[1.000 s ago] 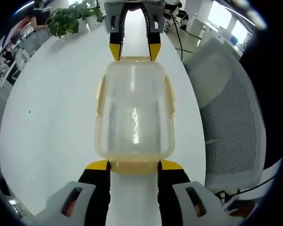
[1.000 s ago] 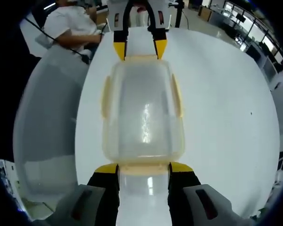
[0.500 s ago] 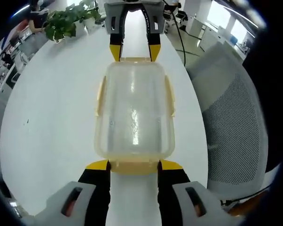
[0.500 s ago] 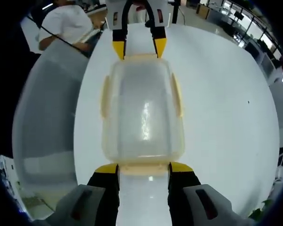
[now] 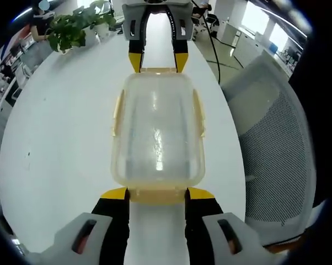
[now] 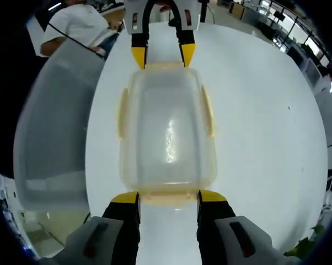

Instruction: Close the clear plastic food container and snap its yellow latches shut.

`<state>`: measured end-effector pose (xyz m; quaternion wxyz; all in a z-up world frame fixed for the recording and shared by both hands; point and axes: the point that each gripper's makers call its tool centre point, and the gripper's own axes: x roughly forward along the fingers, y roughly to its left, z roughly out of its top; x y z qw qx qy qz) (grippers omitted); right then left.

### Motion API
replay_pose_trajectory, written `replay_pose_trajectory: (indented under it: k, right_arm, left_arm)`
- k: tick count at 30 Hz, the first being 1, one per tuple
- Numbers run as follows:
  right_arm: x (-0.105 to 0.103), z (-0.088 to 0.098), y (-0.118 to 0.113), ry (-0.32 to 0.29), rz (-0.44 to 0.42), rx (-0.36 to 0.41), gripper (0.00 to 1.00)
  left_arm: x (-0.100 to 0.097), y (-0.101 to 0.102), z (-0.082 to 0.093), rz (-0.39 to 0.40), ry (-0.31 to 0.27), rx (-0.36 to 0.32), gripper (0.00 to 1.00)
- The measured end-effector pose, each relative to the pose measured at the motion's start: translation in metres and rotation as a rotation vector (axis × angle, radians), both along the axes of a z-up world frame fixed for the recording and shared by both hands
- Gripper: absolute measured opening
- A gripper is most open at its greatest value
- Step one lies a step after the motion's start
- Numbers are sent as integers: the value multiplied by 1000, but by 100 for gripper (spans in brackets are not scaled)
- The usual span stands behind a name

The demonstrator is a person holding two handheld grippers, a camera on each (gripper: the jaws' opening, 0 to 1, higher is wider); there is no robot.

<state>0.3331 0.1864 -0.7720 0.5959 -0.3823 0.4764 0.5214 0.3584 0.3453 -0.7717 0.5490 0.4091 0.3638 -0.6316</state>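
Note:
The clear plastic container (image 5: 158,132) lies lengthwise with its lid on over the white table (image 5: 55,143). My left gripper (image 5: 158,194) is shut on the yellow end latch (image 5: 158,196) nearest it. The right gripper (image 5: 158,58) holds the far end latch the same way. In the right gripper view the container (image 6: 167,132) runs away from my right gripper (image 6: 169,197), which is shut on its near end latch (image 6: 169,199), and the left gripper (image 6: 162,54) is at the far end. Yellow side latches (image 5: 199,113) (image 6: 123,113) stick out along both long sides.
A grey mesh chair (image 5: 271,138) stands close beside the table edge, also seen as the chair (image 6: 50,127). A potted plant (image 5: 72,27) sits at the table's far end. A person in a white shirt (image 6: 78,27) is behind the chair.
The surroundings have drifted a little in both views as the hands moved. The container and both grippers keep the same places relative to each other.

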Motion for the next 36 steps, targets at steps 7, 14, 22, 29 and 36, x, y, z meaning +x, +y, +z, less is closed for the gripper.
replay_pose_trajectory:
  k: [7, 14, 22, 29, 36]
  right_arm:
    - [-2, -1, -10, 4, -4, -8, 38]
    - [-5, -5, -20, 9, -9, -9, 38]
    - [-5, -6, -25, 5, -10, -11, 38]
    - [-7, -8, -29, 0, 1, -12, 38]
    - [-7, -13, -30, -14, 7, -9, 38]
  left_arm:
    - [-3, -11, -1, -4, 13, -5, 38]
    - [-6, -20, -2, -6, 17, -16, 38]
    - [-6, -26, -3, -6, 17, -16, 38]
    - [-10, -29, -5, -3, 12, -15, 38]
    - [-10, -30, -7, 5, -1, -16, 38]
